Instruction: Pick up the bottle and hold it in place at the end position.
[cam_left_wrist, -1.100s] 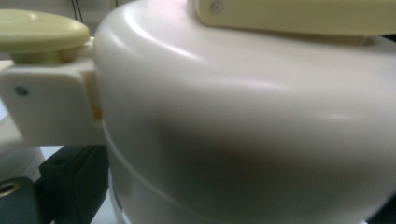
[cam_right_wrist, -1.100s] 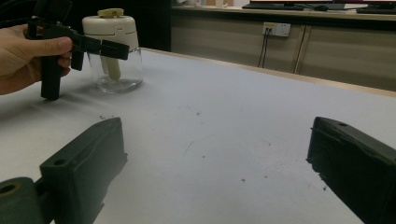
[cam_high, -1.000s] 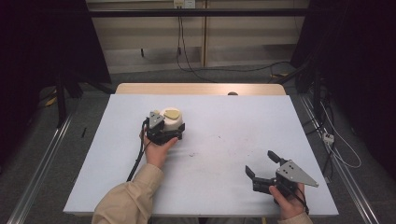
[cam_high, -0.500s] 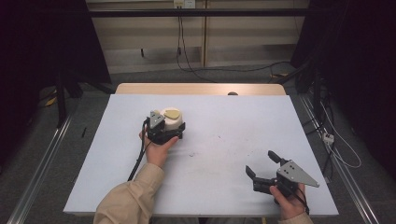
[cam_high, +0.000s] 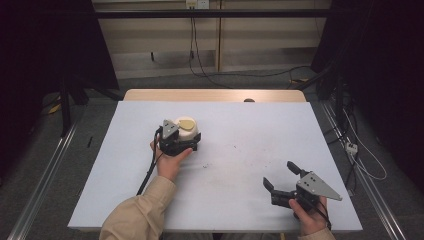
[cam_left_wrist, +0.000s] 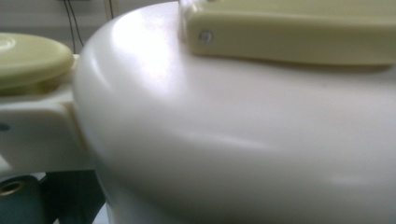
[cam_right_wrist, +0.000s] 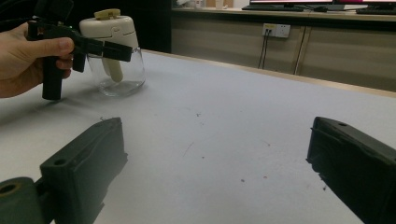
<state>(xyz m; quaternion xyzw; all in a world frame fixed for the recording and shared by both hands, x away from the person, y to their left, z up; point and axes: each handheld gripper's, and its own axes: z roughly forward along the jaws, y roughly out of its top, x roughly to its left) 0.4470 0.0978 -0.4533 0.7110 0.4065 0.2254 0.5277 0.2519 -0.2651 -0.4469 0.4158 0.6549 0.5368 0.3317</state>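
While both hands stay just where they were a moment ago, nothing on the big white table (cam_high: 230, 165) moves, so this looks like a hold before any lift or pour.

The left gripper (cam_high: 181, 144) is closed around the small clear glass jar with a round cream plastic top (cam_right_wrist: 114, 51), which stands on the table's left half. Its two black arms hug the jar just under the top. That top looks smooth and shiny, with a flat pale yellow button (cam_left_wrist: 28, 58) on it. A cream handle hangs down the see-through side.

The right gripper (cam_high: 282, 177) rests low near the front right corner, well apart from the jar. Its blocky black jaws are wide apart, with nothing between them.
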